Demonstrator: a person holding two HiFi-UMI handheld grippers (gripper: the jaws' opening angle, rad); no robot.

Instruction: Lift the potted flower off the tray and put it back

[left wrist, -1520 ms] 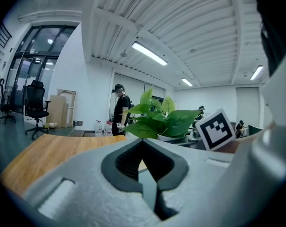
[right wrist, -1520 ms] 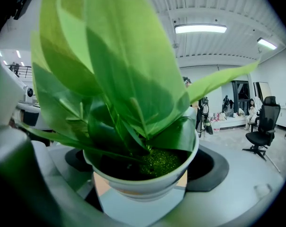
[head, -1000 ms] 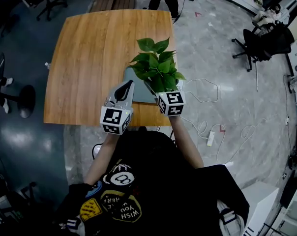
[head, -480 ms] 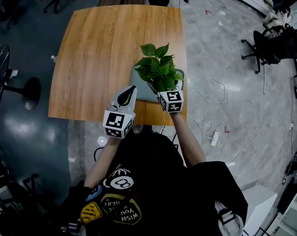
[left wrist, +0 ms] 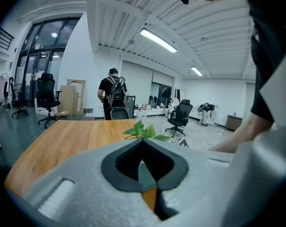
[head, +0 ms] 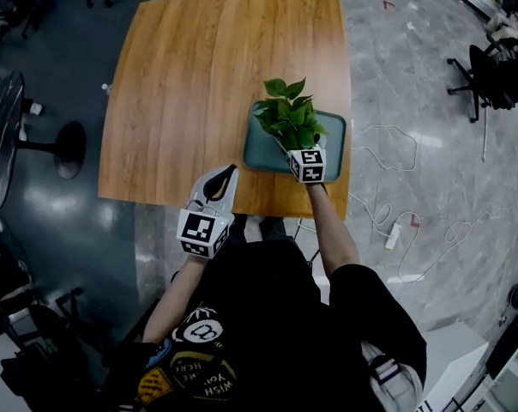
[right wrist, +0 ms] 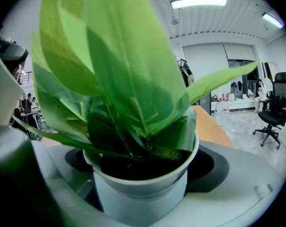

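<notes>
Right tool with potted flower, lower

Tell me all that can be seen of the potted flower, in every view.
The potted flower is a small plant: broad glossy green leaves, dark soil, a round white pot that looks plastic. It stands upright. The right gripper is shut on the pot, one jaw on each side. From above it is over the grey-green tray near the right edge of the wooden table; whether it touches the tray cannot be seen.
</notes>
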